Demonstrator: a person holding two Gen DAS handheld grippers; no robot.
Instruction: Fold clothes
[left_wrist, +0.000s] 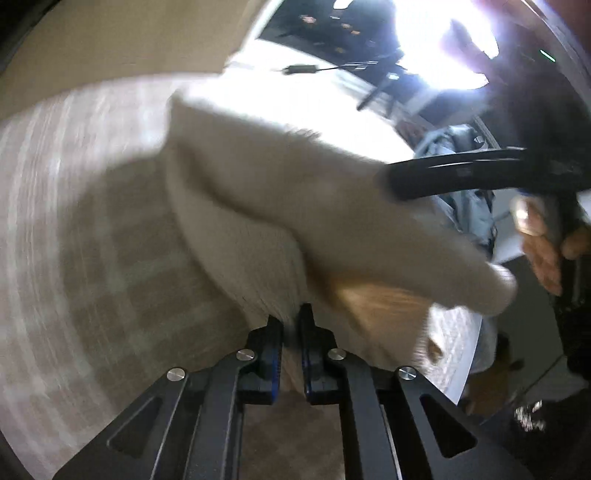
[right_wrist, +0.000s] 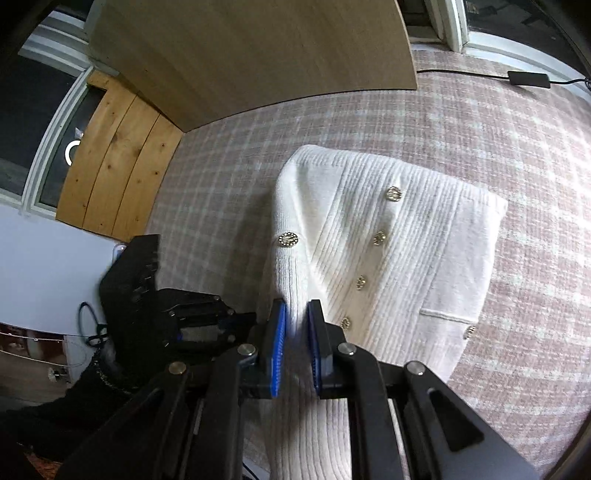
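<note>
A white ribbed cardigan (right_wrist: 388, 251) with gold buttons (right_wrist: 394, 193) lies partly on a pink-and-white checked cloth (right_wrist: 517, 147), one edge lifted off it. The right gripper (right_wrist: 295, 314) is clamped on that lifted edge, white knit pinched between its blue pads (right_wrist: 277, 339). The left gripper (left_wrist: 291, 321) is likewise closed on a fold of the cardigan (left_wrist: 266, 192) (its view is badly motion-blurred), the fabric rising in front of it and hiding much of the cloth beyond. In that left view the other tool shows as a dark bar held by a hand (left_wrist: 546, 254). Farther out, a black power adapter (right_wrist: 528, 78) and its cable lie on the checked cloth near the window, and a wooden board (right_wrist: 251, 55) stands behind.
</note>
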